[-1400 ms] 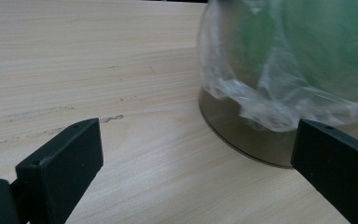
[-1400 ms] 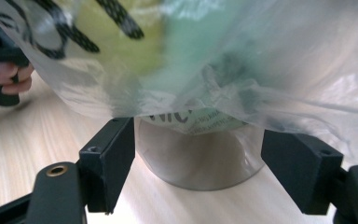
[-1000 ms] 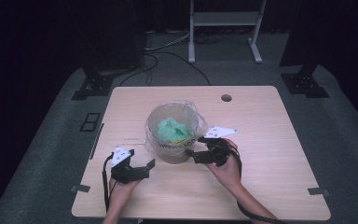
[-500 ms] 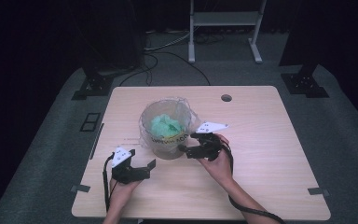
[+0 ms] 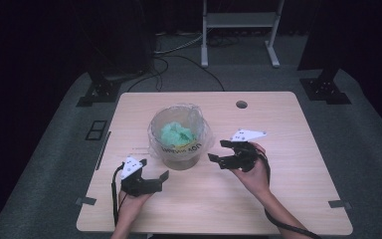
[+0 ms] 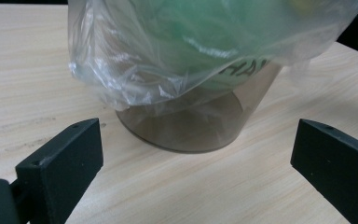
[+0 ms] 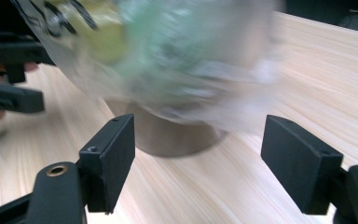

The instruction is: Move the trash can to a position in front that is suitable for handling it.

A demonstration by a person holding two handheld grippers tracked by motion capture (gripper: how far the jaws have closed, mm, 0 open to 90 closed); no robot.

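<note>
Nearest the front edge of the tabletop point(image 5: 298, 209), the left gripper point(image 5: 155, 180) sits low toward the front-left corner, held in the person's left hand point(image 5: 129, 204). Its jaws stand wide apart with nothing between them; in the left gripper view they frame bare wood, and just beyond them rises the foot of a small brown bin point(image 6: 186, 123), upright, its long axis vertical. The bin lies straight ahead of these jaws and close, but not touching them.

A little farther in, toward the right of the middle, the right gripper point(image 5: 218, 152) is held in the right hand point(image 5: 252, 169). Its jaws are also spread wide and empty. They point leftward across the tabletop at the bin's right flank; the right gripper view shows the bin blurred but dead ahead, apart from the jaws, with the left gripper dimly beyond at that view's left edge.

Farther still, near the centre of the tabletop and slightly left, stands the bin itself, lined with a clear plastic bag point(image 5: 199, 142) whose loose skirt drapes down over the rim and outer wall. Crumpled green stuff point(image 5: 176, 133) lies inside.

Both grippers flank the bin, the left from the front-left, the right from the right. The left seems the nearer to the wall, and the hanging bag edge looks like what either would pinch next.
</note>
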